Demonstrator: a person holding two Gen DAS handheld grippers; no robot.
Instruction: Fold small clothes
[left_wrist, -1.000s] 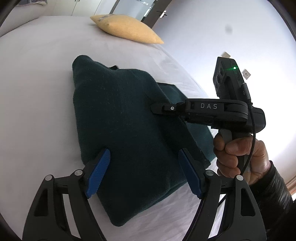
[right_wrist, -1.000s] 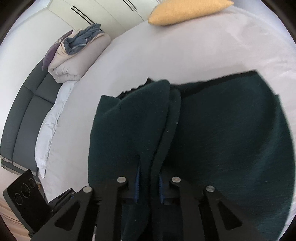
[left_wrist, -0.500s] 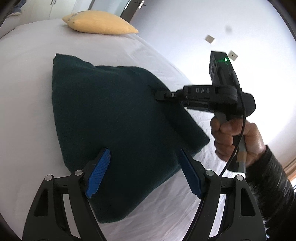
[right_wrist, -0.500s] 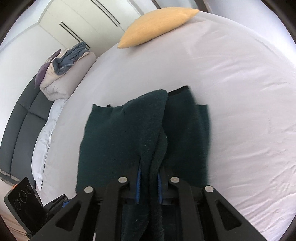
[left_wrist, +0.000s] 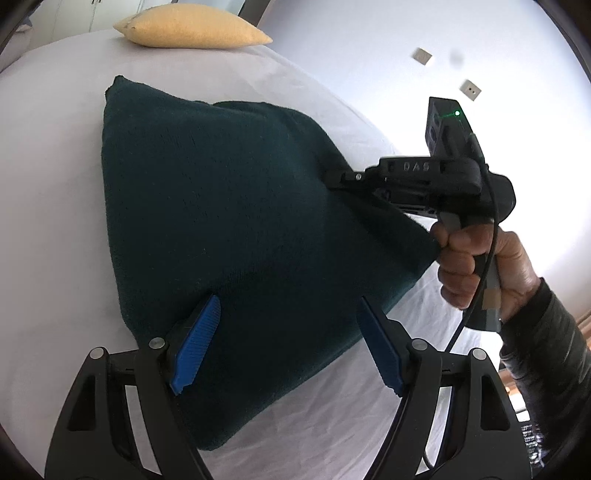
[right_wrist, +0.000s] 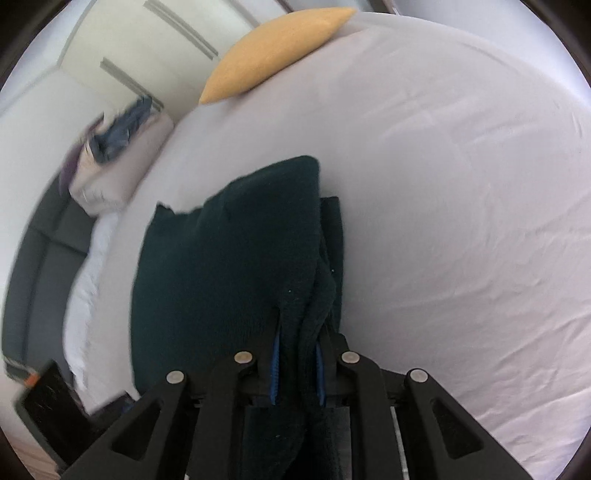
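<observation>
Your right gripper (right_wrist: 295, 363) is pinching a bunched ridge of the dark green garment (left_wrist: 229, 221), blue pads (right_wrist: 275, 363) squeezing tight at the bottom centre of the right wrist frame. Your left gripper (left_wrist: 286, 341) is hovering wide and empty over the cloth's near edge, low in the left wrist frame. The garment is draping across the white bed (left_wrist: 48, 229), filling mid-frame, with the yellow pillow (left_wrist: 188, 27) sitting at the top. Careful: that thick bundle is looking bulky, so a quick pull could be slipping layers loose and spoiling the fold.
</observation>
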